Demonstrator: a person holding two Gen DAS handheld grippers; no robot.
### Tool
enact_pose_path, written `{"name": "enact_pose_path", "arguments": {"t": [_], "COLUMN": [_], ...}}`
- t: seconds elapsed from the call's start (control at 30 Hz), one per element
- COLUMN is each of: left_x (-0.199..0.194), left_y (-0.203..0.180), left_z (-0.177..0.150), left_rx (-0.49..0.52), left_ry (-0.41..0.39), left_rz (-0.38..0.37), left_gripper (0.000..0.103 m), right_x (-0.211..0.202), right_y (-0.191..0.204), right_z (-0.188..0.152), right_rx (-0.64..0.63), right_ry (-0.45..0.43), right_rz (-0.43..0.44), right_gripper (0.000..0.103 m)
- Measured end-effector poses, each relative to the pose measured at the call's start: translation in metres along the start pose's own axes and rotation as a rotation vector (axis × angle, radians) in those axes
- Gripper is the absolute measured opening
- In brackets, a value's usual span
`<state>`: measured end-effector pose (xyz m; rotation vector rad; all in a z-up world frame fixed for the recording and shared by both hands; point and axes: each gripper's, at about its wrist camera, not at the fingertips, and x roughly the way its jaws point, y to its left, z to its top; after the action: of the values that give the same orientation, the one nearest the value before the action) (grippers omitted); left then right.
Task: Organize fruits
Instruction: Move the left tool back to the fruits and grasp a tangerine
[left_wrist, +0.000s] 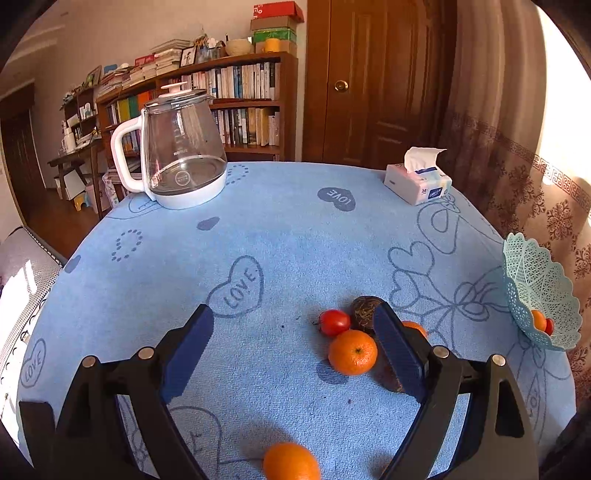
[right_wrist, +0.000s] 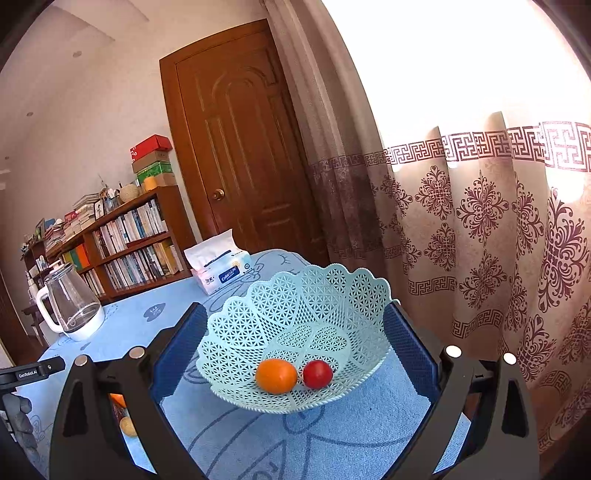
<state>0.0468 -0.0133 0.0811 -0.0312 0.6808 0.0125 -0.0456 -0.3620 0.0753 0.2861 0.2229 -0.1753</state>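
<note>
In the left wrist view my left gripper (left_wrist: 295, 317) is open and empty above the blue cloth. A tangerine (left_wrist: 352, 352), a red tomato (left_wrist: 334, 322) and a dark brown fruit (left_wrist: 364, 309) lie close to its right finger (left_wrist: 397, 347). Another tangerine (left_wrist: 415, 326) is partly hidden behind that finger. One more tangerine (left_wrist: 291, 462) lies at the bottom edge. In the right wrist view my right gripper (right_wrist: 295, 321) is open and empty, facing the light green lattice basket (right_wrist: 321, 295). The basket holds a tangerine (right_wrist: 276, 375) and a tomato (right_wrist: 317, 373). The basket also shows in the left wrist view (left_wrist: 535, 284).
A glass kettle (left_wrist: 177, 147) stands at the far left of the table and a tissue pack (left_wrist: 417, 181) at the far right. A bookshelf (left_wrist: 236, 107), a wooden door (left_wrist: 369, 81) and curtains (right_wrist: 480, 240) lie beyond the table edge.
</note>
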Motion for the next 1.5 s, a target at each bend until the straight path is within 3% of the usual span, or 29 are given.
{"name": "enact_pose_path", "arguments": {"t": [0.27, 0.8, 1.1, 1.3, 1.5], "left_x": [0.014, 0.039, 0.052, 0.059, 0.049], "left_y": [-0.004, -0.025, -0.024, -0.029, -0.018], "left_z": [-0.012, -0.026, -0.026, -0.026, -0.025], "left_rx": [0.018, 0.088, 0.059, 0.038, 0.000], "left_ry": [0.045, 0.125, 0.179, 0.208, 0.189], "left_rz": [-0.009, -0.062, -0.126, -0.213, -0.236], "left_gripper": [0.087, 0.087, 0.070, 0.043, 0.041], "right_x": [-0.023, -0.017, -0.013, -0.012, -0.007], "right_y": [0.041, 0.062, 0.063, 0.065, 0.068], "right_z": [-0.009, -0.018, -0.019, -0.020, -0.022], "right_rx": [-0.203, -0.287, -0.285, -0.295, -0.300], "right_ry": [-0.098, -0.037, -0.019, -0.009, 0.023], "right_rz": [0.056, 0.137, 0.139, 0.142, 0.141], "right_gripper": [0.097, 0.100, 0.100, 0.100, 0.100]}}
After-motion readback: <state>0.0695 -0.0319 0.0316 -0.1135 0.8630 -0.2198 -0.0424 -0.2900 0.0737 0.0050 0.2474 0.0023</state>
